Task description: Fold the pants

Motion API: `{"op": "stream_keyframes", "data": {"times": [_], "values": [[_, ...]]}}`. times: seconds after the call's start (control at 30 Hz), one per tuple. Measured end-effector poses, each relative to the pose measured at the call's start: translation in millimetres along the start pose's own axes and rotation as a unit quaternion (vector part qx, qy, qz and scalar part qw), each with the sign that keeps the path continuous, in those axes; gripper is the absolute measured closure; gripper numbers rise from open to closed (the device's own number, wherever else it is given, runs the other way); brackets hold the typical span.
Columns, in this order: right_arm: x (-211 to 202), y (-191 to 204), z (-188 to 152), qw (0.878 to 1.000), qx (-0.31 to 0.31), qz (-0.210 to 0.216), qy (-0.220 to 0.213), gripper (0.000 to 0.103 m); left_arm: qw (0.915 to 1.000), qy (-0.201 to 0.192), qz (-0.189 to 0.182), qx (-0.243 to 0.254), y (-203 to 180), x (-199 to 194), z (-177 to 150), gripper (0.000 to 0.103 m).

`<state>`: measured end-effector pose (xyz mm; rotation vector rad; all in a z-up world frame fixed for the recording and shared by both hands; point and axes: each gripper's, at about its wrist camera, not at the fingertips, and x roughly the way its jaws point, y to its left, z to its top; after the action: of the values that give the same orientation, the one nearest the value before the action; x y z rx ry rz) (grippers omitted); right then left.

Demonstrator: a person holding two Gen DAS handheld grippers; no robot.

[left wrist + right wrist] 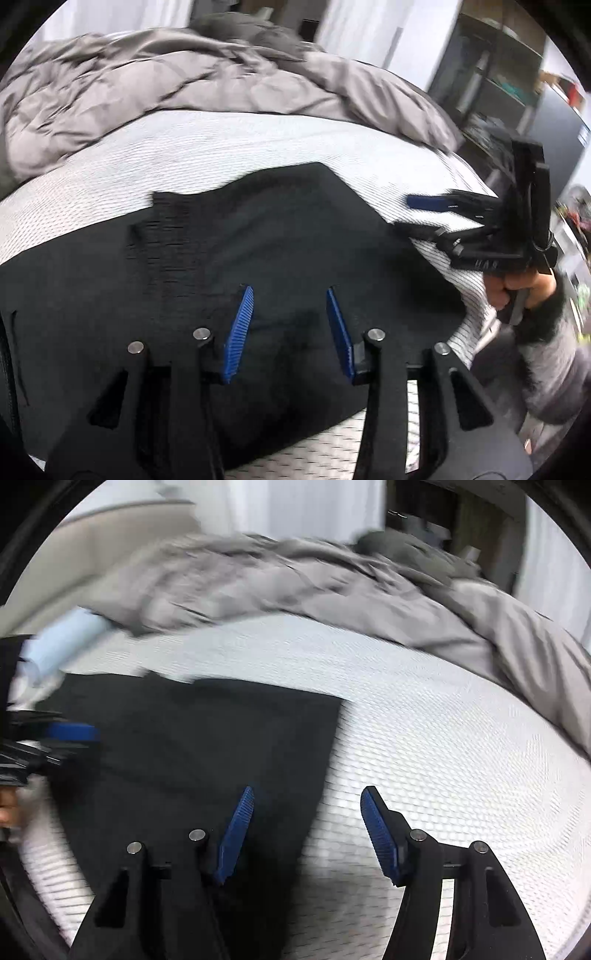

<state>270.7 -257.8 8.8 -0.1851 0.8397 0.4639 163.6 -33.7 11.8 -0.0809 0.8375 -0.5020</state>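
The black pants (258,236) lie flat, folded into a broad dark shape on the white mesh mattress (184,147). My left gripper (290,295) is open just above the pants, with nothing between its blue pads. My right gripper (306,794) is open over the right edge of the pants (207,738), its left pad over the cloth, its right pad over bare mattress (424,738). The right gripper also shows in the left wrist view (410,214), open at the pants' right edge. The left gripper shows in the right wrist view (70,734) at the far left.
A rumpled grey duvet (184,81) is heaped along the far side of the bed, also in the right wrist view (332,583). A pale blue roll (62,642) lies at the left. Dark shelving (495,81) stands beyond the bed's right edge.
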Motion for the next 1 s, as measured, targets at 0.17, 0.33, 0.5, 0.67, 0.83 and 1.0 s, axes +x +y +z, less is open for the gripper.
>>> {"op": "stream_keyframes", "data": {"times": [0.17, 0.33, 0.5, 0.67, 0.83, 1.0], "values": [[32.9, 64.2, -11.6, 0.993, -0.079, 0.056, 0.066, 0.04, 0.9982, 0.056, 0.005, 0.017, -9.4, 31.9, -24.8, 0.06], [15.4, 32.2, -27.1, 0.993, -0.098, -0.017, 0.059, 0.04, 0.9984, 0.046, 0.03, 0.011, 13.5, 4.0, -45.0, 0.06], [-2.9, -49.6, -35.6, 0.998, 0.039, -0.002, 0.04, 0.032, 0.9994, 0.016, 0.018, -0.024, 32.8, -15.7, -44.8, 0.06], [-4.9, -88.0, -31.1, 0.979, 0.167, 0.113, 0.025, 0.032, 0.9973, -0.005, 0.029, -0.068, 54.6, -22.1, -34.2, 0.06], [47.1, -83.7, -30.0, 0.951, 0.238, 0.187, 0.066, 0.052, 0.9884, -0.035, 0.055, -0.137, 89.7, -32.3, -34.0, 0.06], [50.9, -73.8, 6.4, 0.955, 0.23, 0.183, 0.029, 0.089, 0.978, -0.063, 0.083, -0.181, 119.6, -54.1, -40.1, 0.06]]}}
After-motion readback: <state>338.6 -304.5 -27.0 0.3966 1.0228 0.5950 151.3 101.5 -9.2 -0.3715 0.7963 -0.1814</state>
